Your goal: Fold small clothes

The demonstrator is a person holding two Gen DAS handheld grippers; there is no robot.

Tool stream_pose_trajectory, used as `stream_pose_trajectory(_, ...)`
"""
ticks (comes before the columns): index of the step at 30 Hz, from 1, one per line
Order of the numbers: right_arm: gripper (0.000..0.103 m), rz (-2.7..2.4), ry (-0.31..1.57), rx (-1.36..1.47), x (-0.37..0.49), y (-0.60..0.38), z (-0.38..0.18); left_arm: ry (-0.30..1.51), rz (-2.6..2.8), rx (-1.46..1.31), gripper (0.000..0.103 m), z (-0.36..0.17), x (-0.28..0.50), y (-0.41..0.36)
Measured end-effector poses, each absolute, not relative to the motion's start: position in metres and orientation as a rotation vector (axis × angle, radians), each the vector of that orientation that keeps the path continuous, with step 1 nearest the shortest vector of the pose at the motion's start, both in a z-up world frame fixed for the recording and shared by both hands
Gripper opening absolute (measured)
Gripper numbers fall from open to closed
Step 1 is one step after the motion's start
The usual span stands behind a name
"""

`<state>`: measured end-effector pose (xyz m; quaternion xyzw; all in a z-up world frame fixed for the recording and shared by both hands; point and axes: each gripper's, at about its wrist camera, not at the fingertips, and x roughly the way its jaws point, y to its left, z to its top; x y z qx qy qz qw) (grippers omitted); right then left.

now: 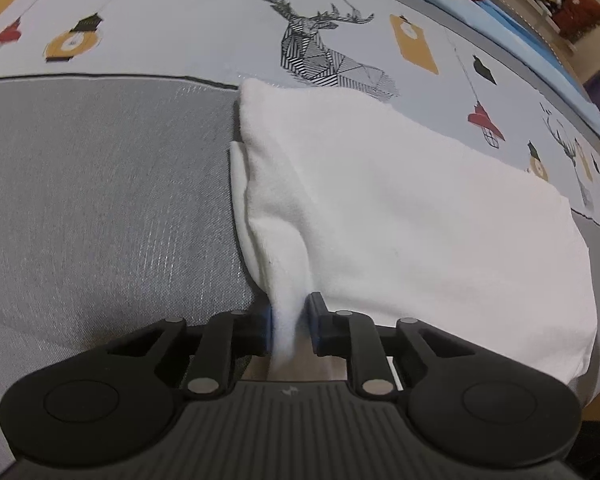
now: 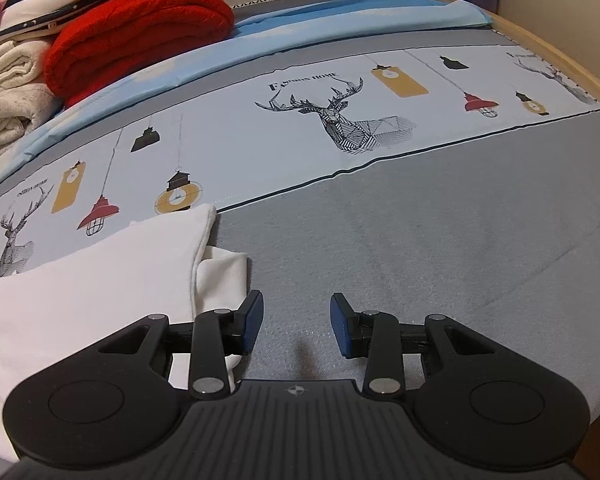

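Note:
A white garment point(image 1: 400, 216) lies folded on the bed, half on the grey cover and half on the printed band. My left gripper point(image 1: 290, 328) points steeply down at its near left corner. A raised tongue of the white fabric runs up between the blue pads, and the jaws are shut on it. In the right wrist view the same garment point(image 2: 100, 280) lies at lower left with a second layer peeking out at its edge. My right gripper point(image 2: 296, 328) hangs open just right of that edge, over bare grey cover, with nothing between its fingers.
The bed cover has a grey area point(image 2: 440, 240) and a pale band printed with a deer point(image 2: 340, 120) and lamps. A folded red blanket point(image 2: 140, 28) and a stack of cream clothes point(image 2: 8, 92) sit at the back left. A wooden bed edge point(image 2: 572, 68) curves along the right.

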<state>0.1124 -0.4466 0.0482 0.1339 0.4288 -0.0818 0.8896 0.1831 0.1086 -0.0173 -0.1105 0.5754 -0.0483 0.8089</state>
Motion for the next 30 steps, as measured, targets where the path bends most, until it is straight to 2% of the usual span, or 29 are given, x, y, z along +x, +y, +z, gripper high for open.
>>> stream_pose_trajectory(7,0.038,-0.175,0.886,0.27,0.115,-0.443,0.049,1.208,-0.108,-0.215,0.015,-0.012,0.177,0.108)
stream_pose_trajectory(13,0.038,-0.166,0.88,0.26,0.118,-0.44,0.052,1.203,-0.043,-0.071,0.015,-0.008,0.171,0.099)
stream_pose_trajectory(18,0.038,-0.163,0.872,0.27,0.121,-0.438,0.055,1.202,-0.038,-0.138,0.014,-0.005,0.169,0.109)
stream_pose_trajectory(23,0.038,-0.134,0.845,0.285,0.123,-0.435,0.061,1.125,-0.124,-0.263,0.012,0.02,0.166,0.107)
stream_pose_trajectory(30,0.037,-0.079,0.793,0.336,0.125,-0.439,0.07,1.053,-0.385,-0.411,0.011,0.059,0.172,0.039)
